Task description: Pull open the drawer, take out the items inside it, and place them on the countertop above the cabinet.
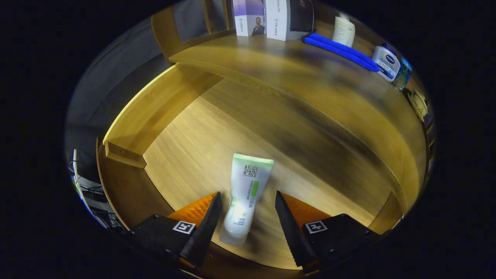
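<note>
The wooden drawer (155,112) stands pulled open below me, and I look down onto its floor. A white tube with a green end and green print (250,178) lies on that floor, its cap end toward me. My gripper (247,193) is open, one finger on each side of the tube's lower half. The left finger sits close against the tube and the right finger stands a little apart from it. Beyond the drawer runs the wooden countertop (310,85) of the cabinet.
On the countertop's far side stand two boxes (248,17) (285,19), a pale rolled item (344,31), a long blue object (341,50), a white jar (386,63) and a teal bottle (403,75). The drawer's front panel (128,193) rises at the near left.
</note>
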The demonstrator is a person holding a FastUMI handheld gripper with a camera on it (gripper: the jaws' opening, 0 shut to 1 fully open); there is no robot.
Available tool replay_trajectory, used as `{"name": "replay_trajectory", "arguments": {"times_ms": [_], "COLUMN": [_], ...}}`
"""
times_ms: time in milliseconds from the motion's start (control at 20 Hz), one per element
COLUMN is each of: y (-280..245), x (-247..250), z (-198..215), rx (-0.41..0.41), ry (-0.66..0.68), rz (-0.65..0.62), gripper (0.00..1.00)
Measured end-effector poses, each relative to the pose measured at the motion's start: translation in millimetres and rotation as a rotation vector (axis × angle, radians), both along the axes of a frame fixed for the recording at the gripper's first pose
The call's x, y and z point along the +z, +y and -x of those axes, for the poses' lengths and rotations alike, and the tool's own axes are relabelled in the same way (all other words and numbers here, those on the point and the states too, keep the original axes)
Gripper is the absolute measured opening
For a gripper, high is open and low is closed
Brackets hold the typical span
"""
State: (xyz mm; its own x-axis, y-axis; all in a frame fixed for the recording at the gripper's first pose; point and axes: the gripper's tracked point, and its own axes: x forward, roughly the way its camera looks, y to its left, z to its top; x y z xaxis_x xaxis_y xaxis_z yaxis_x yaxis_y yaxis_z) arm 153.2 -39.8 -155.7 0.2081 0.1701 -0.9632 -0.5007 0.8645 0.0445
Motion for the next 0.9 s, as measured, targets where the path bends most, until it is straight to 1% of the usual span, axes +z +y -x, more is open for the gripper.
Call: {"name": "replay_trajectory", "arguments": {"times_ms": [50, 150, 300, 350, 400, 450, 600, 700, 900], "y": [-0.9, 1.9, -0.5, -2.7, -2.8, -4.5, -1.0, 4.9, 13.7], "x": [2.8, -1.7, -3.2, 2.1, 5.0, 2.0, 14.5, 25.4, 52.3], "z": [2.3, 3.2, -3.9, -6.4, -12.4, -9.2, -11.2, -6.1, -0.2], "rx": [0.000, 0.003, 0.022, 0.019, 0.025, 0.040, 0.020, 0.036, 0.075], "ry": [0.014, 0.021, -0.024, -0.055, -0.081, -0.080, -0.100, -0.104, -0.157], "rz": [0.002, -0.006, 0.011, 0.010, 0.022, 0.029, -0.014, -0.057, -0.096], "gripper": [0.85, 0.64, 0.34, 0.34, 0.15, 0.15, 0.15, 0.15, 0.15]}}
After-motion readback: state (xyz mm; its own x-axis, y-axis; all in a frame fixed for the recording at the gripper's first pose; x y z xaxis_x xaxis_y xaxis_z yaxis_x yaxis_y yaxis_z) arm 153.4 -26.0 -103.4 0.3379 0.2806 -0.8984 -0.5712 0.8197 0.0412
